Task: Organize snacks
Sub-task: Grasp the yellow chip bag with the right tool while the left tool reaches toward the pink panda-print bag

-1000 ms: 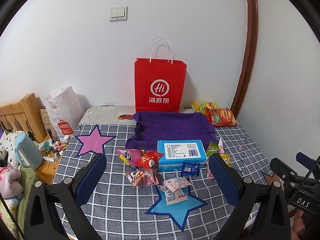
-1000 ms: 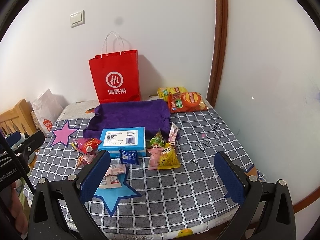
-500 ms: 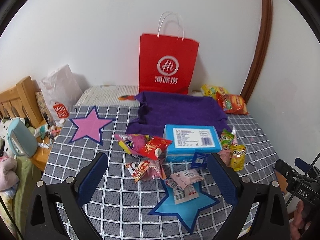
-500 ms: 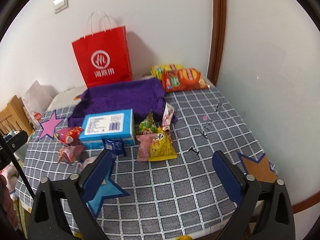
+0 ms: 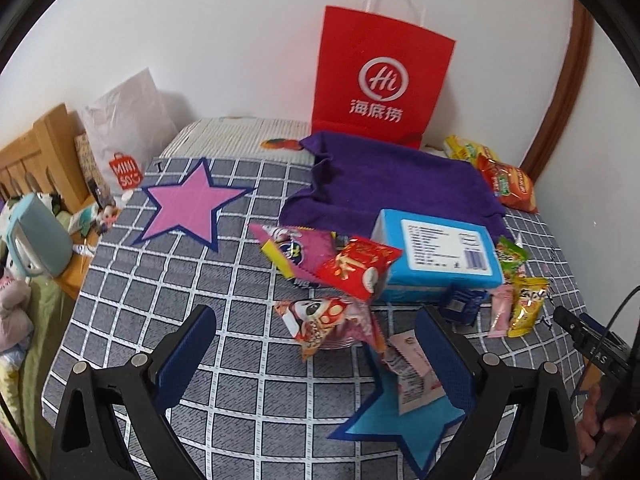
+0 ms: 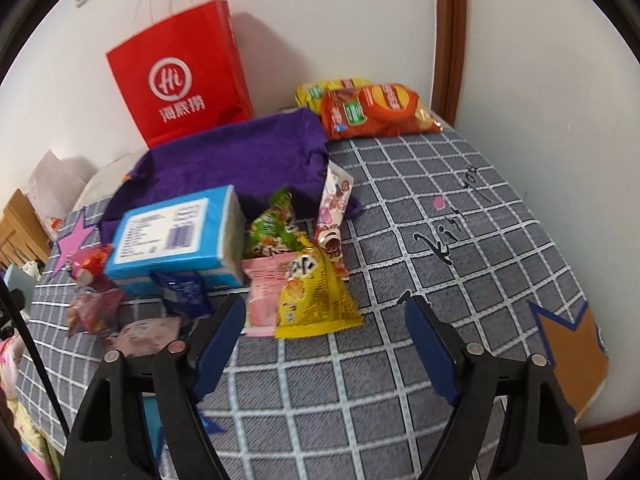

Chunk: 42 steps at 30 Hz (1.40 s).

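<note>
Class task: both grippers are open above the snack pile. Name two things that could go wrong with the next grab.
1. The yellow snack packet overlaps the pink packet; the right gripper may pinch both.
2. The red-and-white packet sits between the left gripper's fingers with the red packet close behind, which may get dragged.

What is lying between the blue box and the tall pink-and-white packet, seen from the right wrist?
A green snack packet lies between the blue box and the pink-and-white packet, leaning at the purple cloth's edge. The right wrist view shows it.
</note>
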### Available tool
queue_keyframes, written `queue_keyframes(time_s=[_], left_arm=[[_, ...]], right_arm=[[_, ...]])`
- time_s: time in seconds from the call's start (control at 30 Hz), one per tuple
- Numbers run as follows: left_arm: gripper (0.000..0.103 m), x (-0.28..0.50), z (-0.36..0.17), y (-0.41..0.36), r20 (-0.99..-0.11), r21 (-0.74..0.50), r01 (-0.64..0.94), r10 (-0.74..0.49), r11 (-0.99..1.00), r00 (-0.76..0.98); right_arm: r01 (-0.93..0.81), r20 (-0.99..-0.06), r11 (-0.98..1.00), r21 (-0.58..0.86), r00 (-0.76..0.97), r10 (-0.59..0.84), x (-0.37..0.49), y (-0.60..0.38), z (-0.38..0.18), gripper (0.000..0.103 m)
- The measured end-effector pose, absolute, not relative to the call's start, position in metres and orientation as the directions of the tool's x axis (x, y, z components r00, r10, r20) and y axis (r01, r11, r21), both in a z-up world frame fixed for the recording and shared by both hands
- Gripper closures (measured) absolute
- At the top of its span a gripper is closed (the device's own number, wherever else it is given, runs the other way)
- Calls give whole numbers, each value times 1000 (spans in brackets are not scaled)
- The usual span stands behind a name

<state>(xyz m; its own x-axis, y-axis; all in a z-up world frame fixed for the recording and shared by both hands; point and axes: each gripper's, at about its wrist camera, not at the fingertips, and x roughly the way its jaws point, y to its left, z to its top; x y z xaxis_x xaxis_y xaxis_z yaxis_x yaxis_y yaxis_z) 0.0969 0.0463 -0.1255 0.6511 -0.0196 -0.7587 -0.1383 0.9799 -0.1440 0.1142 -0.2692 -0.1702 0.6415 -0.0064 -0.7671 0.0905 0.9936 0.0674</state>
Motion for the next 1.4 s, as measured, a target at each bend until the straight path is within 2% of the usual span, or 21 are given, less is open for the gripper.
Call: queue_keyframes(time_s=[0.1,0.5,0.57,0.67,0.8,1.07,1.13,1.37,1.4], left_arm=[[4,100,-133,52,-769,-133,-145,-9,980,639],[4,117,-155,66,-791,-170,-144,-48,975,610],[4,120,-156,67,-791,-176,-141,-55,974,610],[4,124,-160,67,-789,-187,-129,-71,974,610],[4,129,-163,64,-784,-201,-104,-96,974,613],[4,149,-161,46,-780,-183,-43,-119,982,615],[8,154,-159,40,-774,-174,-13,-129,985,619],[10,177,-164,30,-777,-200,79,-207,977,595],[13,180,-167,29,-780,-204,85,-214,975,587]], right_arm=[[91,-785,994,63,619,-7,128,-272,-185,27],[73,-803,992,100,595,37,161,-272,-214,31],[67,-802,993,94,596,36,166,-270,-218,35],[48,-810,995,89,585,44,171,-268,-224,51],[43,-801,996,79,598,37,170,-268,-225,57],[55,-772,994,95,635,39,154,-270,-208,58],[54,-765,994,96,643,39,150,-271,-203,58],[60,-751,994,96,659,33,141,-275,-194,58],[61,-751,994,93,660,30,142,-276,-193,58]])
